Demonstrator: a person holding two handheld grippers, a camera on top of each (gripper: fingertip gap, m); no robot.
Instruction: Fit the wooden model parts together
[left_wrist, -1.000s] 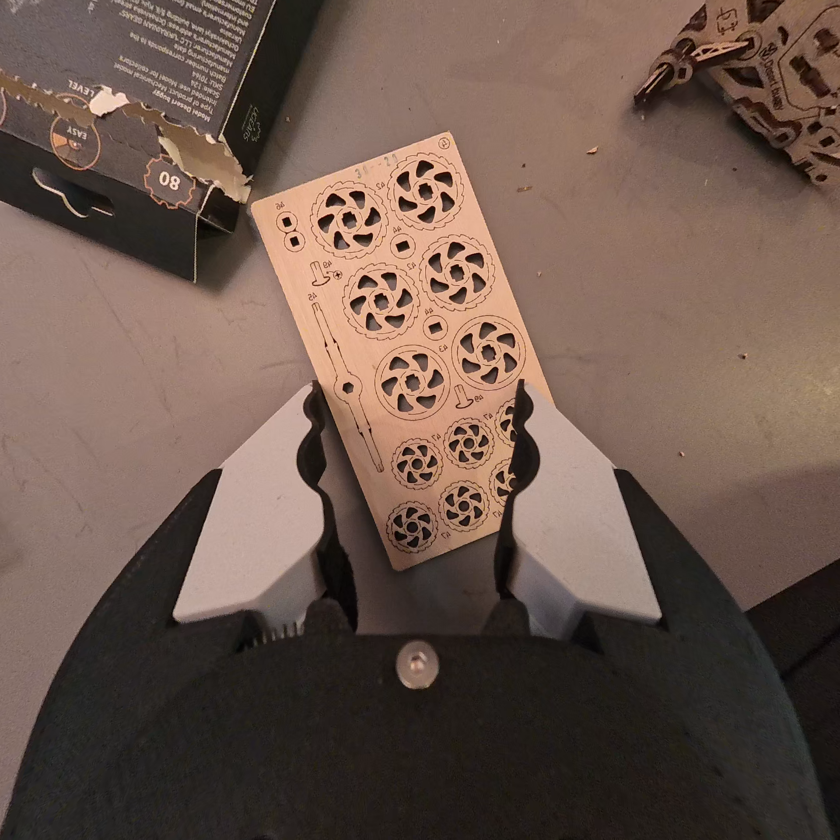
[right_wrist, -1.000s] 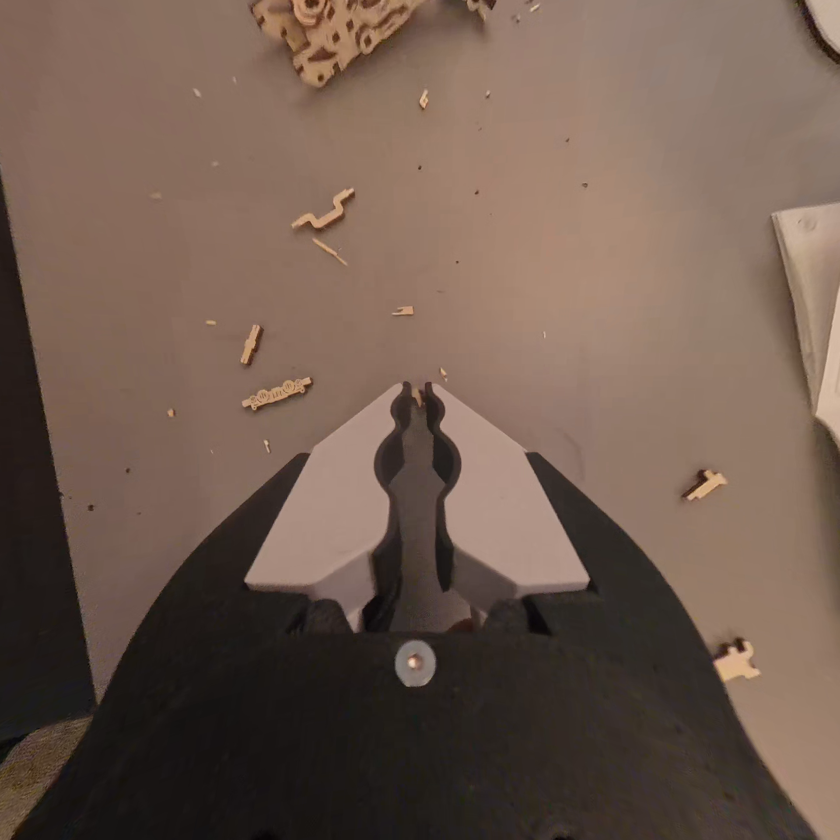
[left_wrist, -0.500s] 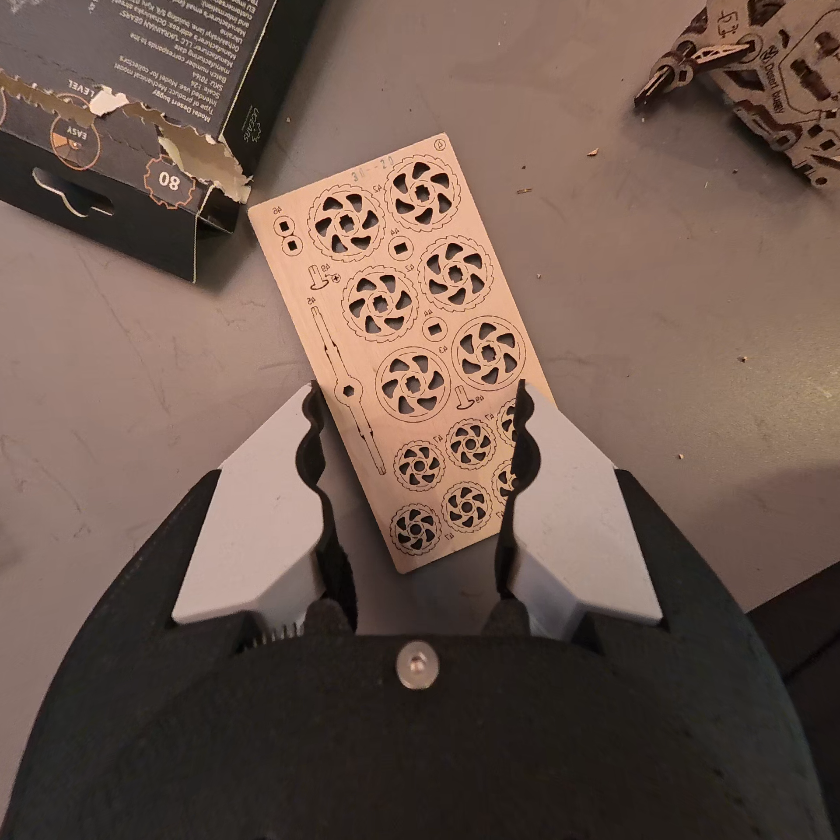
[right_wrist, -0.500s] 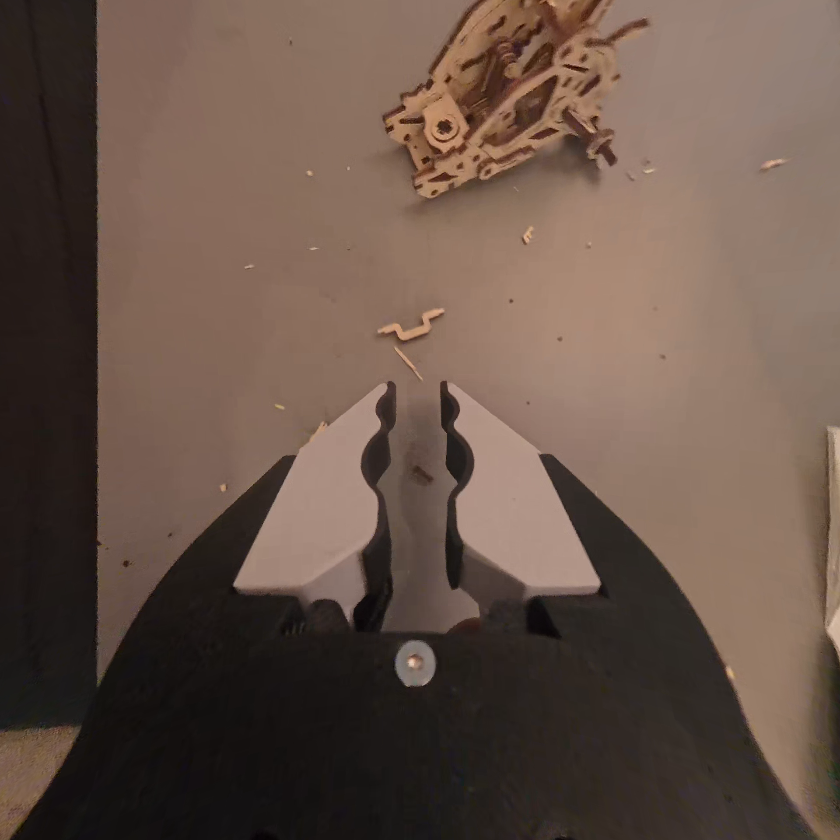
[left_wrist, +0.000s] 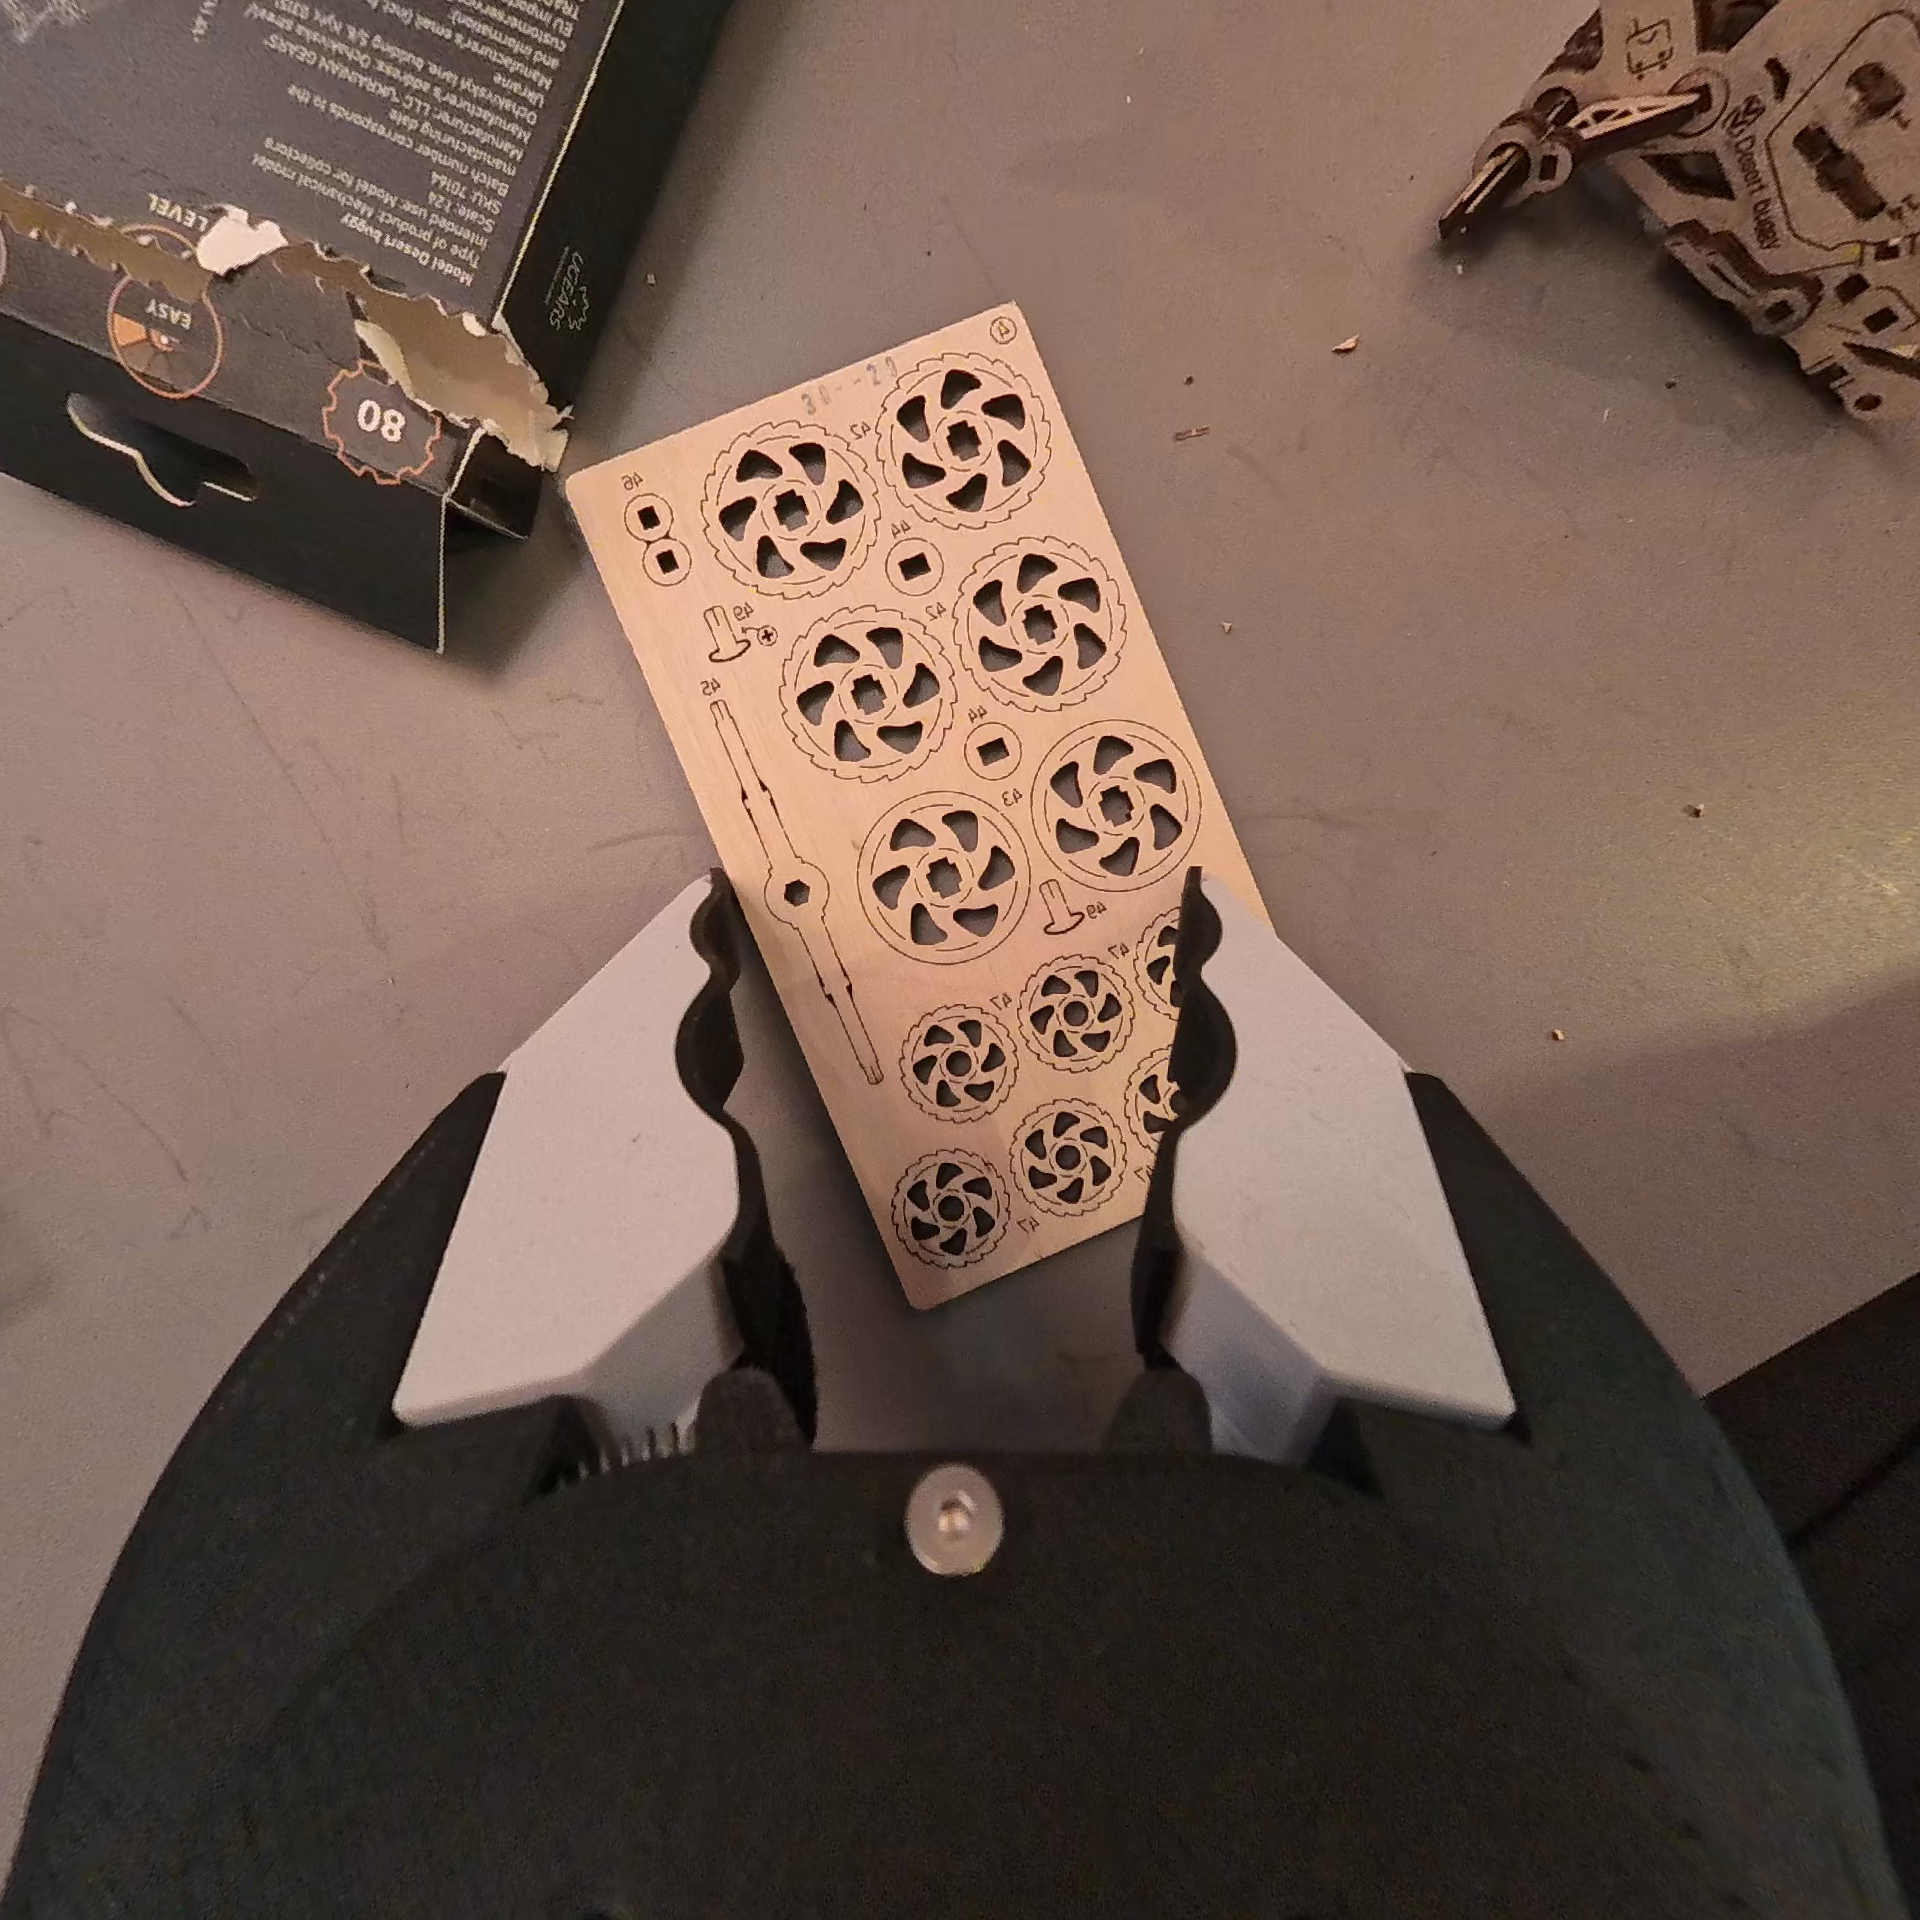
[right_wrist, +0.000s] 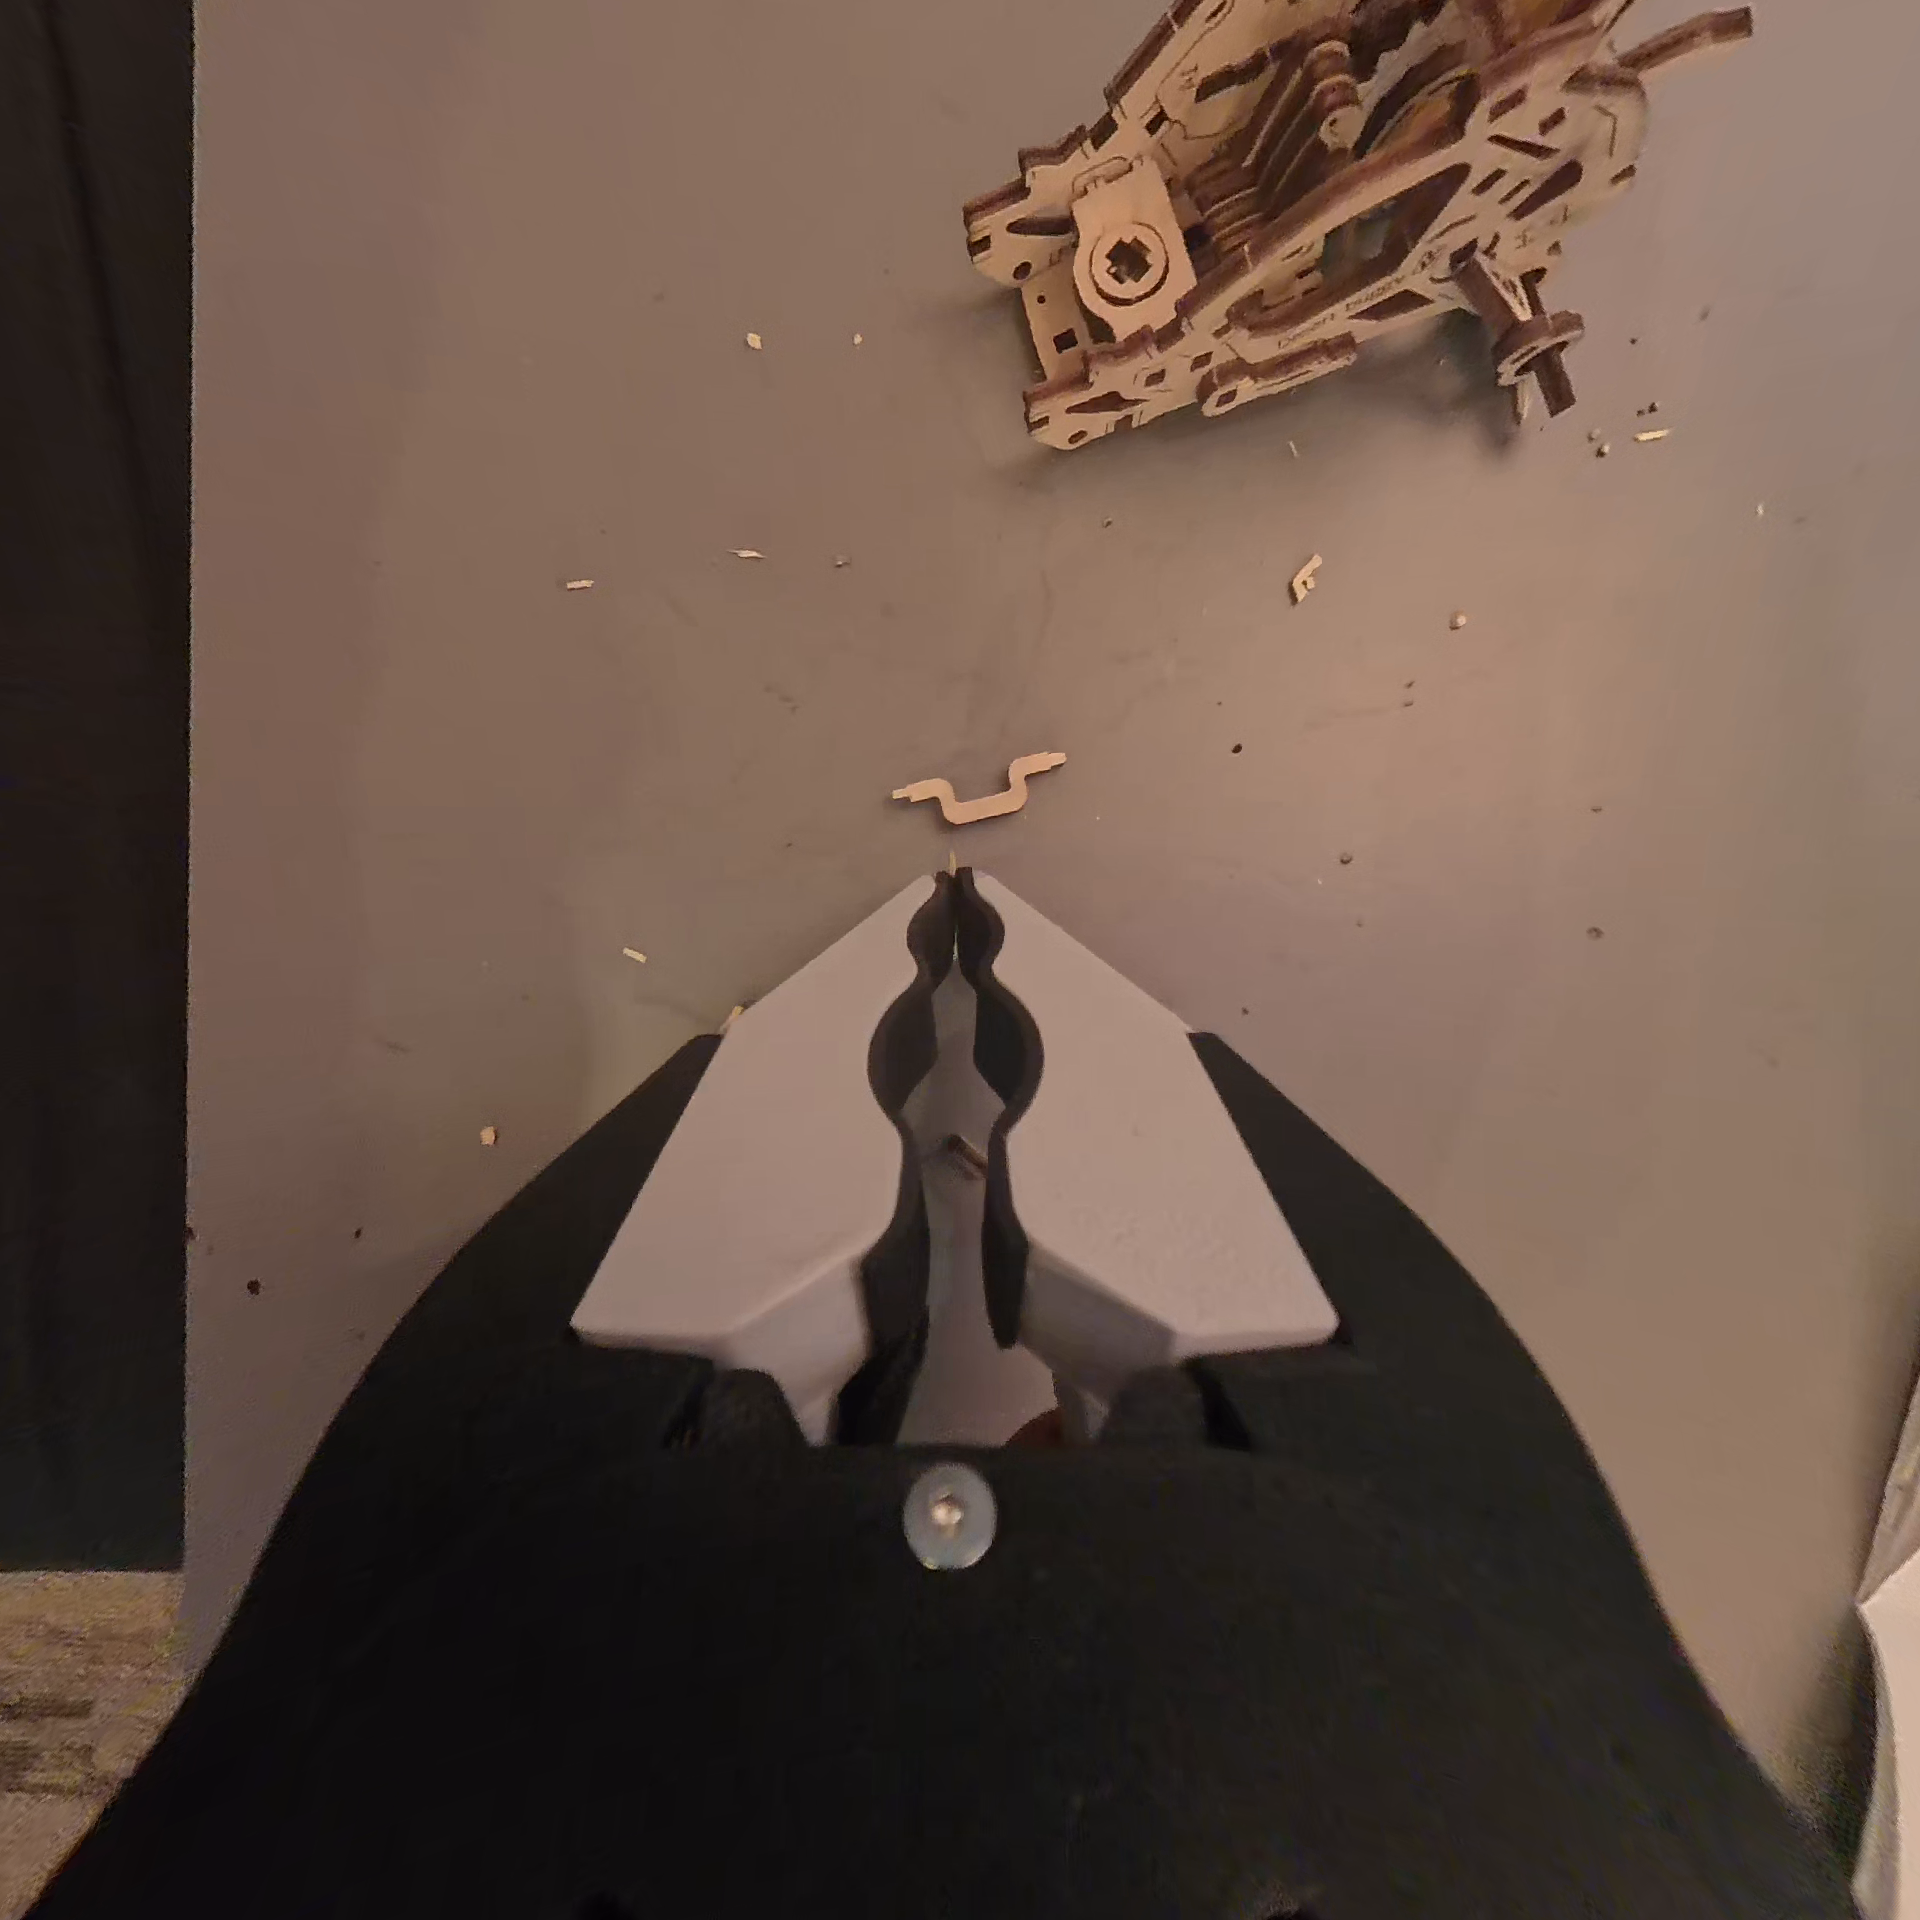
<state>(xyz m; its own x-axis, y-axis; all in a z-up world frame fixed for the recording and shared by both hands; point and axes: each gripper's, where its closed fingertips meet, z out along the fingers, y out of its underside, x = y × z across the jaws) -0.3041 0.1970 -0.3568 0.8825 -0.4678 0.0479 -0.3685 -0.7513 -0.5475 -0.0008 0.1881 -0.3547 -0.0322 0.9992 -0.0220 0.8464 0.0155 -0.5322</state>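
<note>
Two grippers in view, one per wrist cam. Left gripper (left_wrist: 954, 894): jaws wide apart, holding nothing, hovering over the near end of the wooden parts sheet (left_wrist: 904, 769). Its right finger covers the sheet's near-right edge. Sheet lies flat on the grey worktop (left_wrist: 1455, 727), long axis running 11 to 5 o'clock, gear wheels not punched out. Torn dark box (left_wrist: 281, 208) at 10 o'clock, its corner just beside the sheet's far-left corner. Part-built wooden model (left_wrist: 1745, 166) at 2 o'clock, well apart.

Right gripper (right_wrist: 954, 881): tips together, a thin wood sliver (right_wrist: 952, 860) poking out between them. Bent wooden strip (right_wrist: 979, 798) just past the tips at 12 o'clock, not touching. Same wooden model (right_wrist: 1299, 239) far off at 1 o'clock. Wood crumbs scattered over the worktop.
</note>
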